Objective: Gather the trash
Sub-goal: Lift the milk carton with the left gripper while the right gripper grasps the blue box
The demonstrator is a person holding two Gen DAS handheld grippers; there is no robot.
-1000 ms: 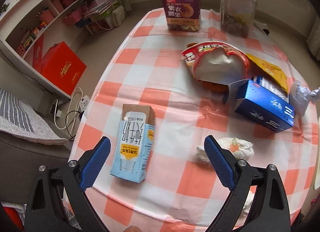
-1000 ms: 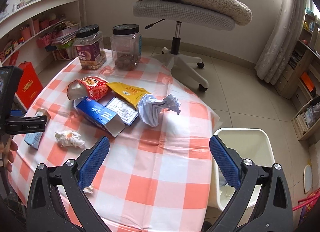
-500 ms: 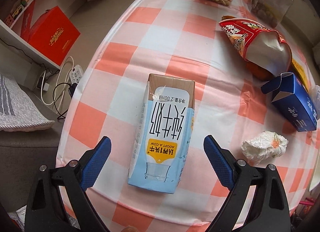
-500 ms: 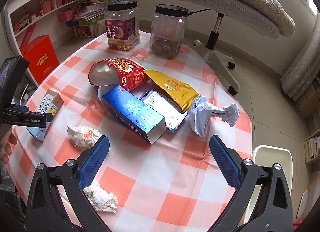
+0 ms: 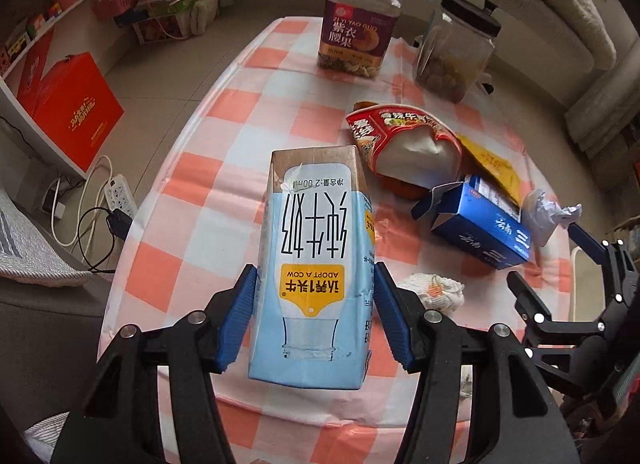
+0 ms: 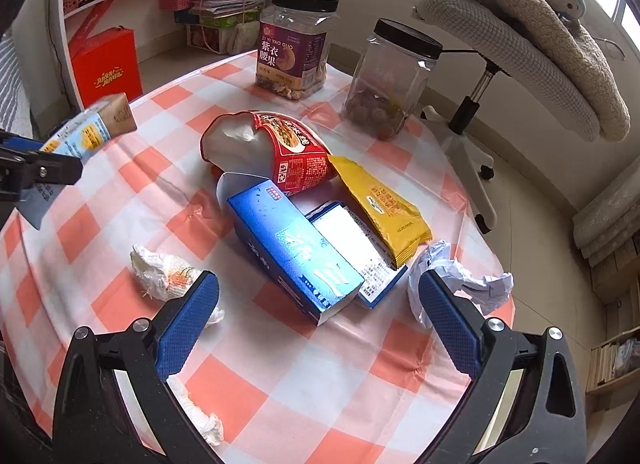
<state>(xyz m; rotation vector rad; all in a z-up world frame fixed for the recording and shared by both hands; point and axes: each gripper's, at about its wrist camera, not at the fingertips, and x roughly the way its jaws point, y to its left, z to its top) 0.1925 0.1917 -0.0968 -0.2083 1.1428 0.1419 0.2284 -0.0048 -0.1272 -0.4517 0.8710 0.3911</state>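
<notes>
- Here we see the left gripper (image 5: 314, 314) clenched on the milk carton (image 5: 316, 264), both blue pads pressed flat against its long sides; the carton is lifted off the checked tablecloth (image 5: 224, 200), its brown end pointing toward twelve o'clock.
- From the right wrist view, the same carton (image 6: 90, 128) hangs at nine o'clock, clear of the cloth.
- We find the right gripper (image 6: 314, 318) released, its jaws spread wide and holding nothing; its tips frame the near end of the blue box (image 6: 292, 252).
- Its left pad sits just beside a crumpled napkin (image 6: 164, 272) at eight o'clock, and its right pad is near a crumpled white paper (image 6: 460, 280) at three o'clock; whether either touches, we cannot tell.
- Beyond the blue box, toward twelve o'clock, lie a red snack bag (image 6: 276, 152) and a yellow packet (image 6: 380, 204), with a flat white-and-blue carton (image 6: 356, 252) tucked between the box and the packet.
- Further out at twelve o'clock stand two black-lidded jars: a labelled nut jar (image 6: 296, 44) and a clear jar (image 6: 394, 80).
- Another tissue wad (image 6: 200, 420) lies near the table edge at seven o'clock.
</notes>
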